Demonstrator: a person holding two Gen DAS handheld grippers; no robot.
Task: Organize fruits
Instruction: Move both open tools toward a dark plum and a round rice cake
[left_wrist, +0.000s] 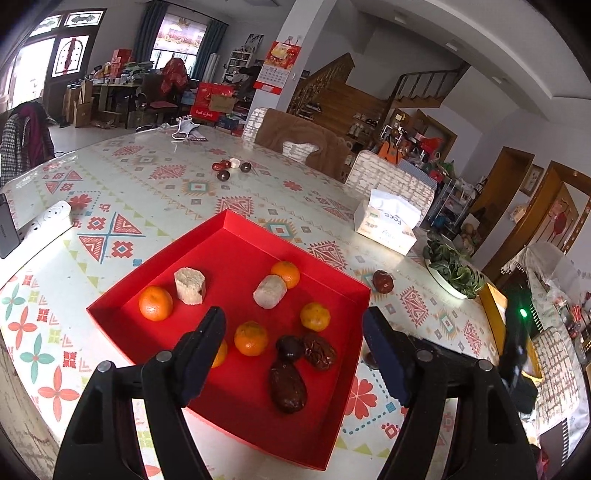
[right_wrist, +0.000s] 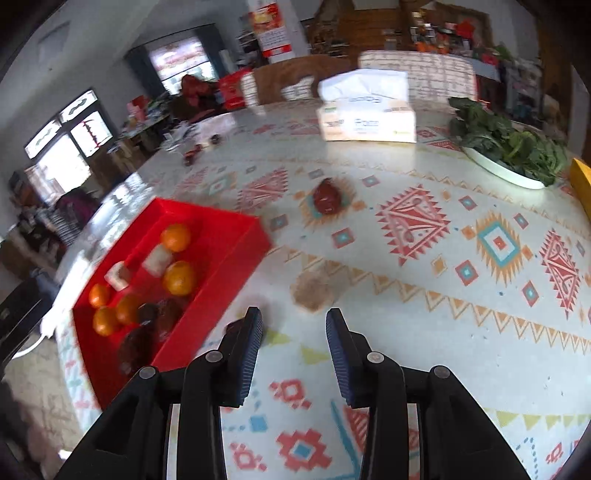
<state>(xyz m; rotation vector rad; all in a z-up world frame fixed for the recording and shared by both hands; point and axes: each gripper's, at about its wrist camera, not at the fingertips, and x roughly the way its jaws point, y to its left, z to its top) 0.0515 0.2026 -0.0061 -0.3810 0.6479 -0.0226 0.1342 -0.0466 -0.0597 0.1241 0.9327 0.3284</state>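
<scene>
Loose red date (right_wrist: 326, 196) sits on the table (right_wrist: 424, 302) outside the red tray (right_wrist: 236, 254), just off the tray's far-right corner and between the tray and the tissue box (right_wrist: 365, 120). Right-wrist view is motion-blurred, so orientation is rough: its long axis looks like it runs away from the camera, narrower end toward the tissue box. Another small dark piece lies against the tray's near-right wall (right_wrist: 236, 326), half hidden by the right gripper's finger — can't tell what it is. Inside the tray: five tangerines, two pale cylindrical chunks, three dark dates (left_wrist: 288, 384) near the tray's front. More small fruit sits far beyond the tray (left_wrist: 231, 168). Right gripper (right_wrist: 293, 354) hangs over bare tablecloth right of the tray, jaws parted, empty. Left gripper (left_wrist: 295, 350) hovers over the tray's front half, jaws spread wide, empty. My read: next pick is the loose date — approach with the right gripper, close the pads across the short axis, lift clear of the tray wall, release low inside.
</scene>
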